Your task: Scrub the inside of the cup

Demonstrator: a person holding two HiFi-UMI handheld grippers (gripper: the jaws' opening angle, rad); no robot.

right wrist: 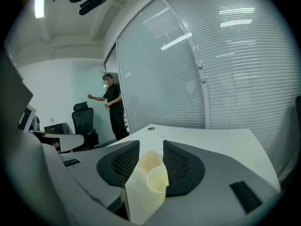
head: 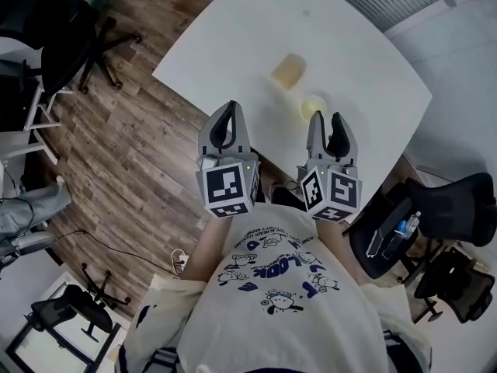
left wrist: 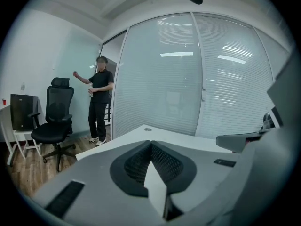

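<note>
Two things matter here, and both lie on the white table [head: 233,45]: a small pale-yellow cup [head: 314,106] standing upright with its mouth up, and a tan block that is probably a sponge [head: 288,71], just beyond the cup and a little to its left, apart from it.

The cup looks thin-walled and light, plastic or paper by its look, though I cannot tell which. I judge it would slide or tip under a sideways push and could buckle if squeezed hard. The best hold is probably across the outer wall, below the rim, with only mild pressure, so the mouth stays free for scrubbing. The sponge should be soft and give under the pads. It needs to be pinched across its narrow sides so that enough of it sticks out to reach down into the cup.

The left claw [head: 228,109] hangs on the near side of the cup, off to its left and well apart from it. Its jaws are pressed together with nothing between them.

The right claw [head: 327,119] hangs just short of the cup on the near side, raised above the table. Its jaws stand partly apart and are empty. The right gripper view shows the cup and sponge through the gap, but they lie farther off on the table, touched by neither pad. No scrubbing has begun.
</note>
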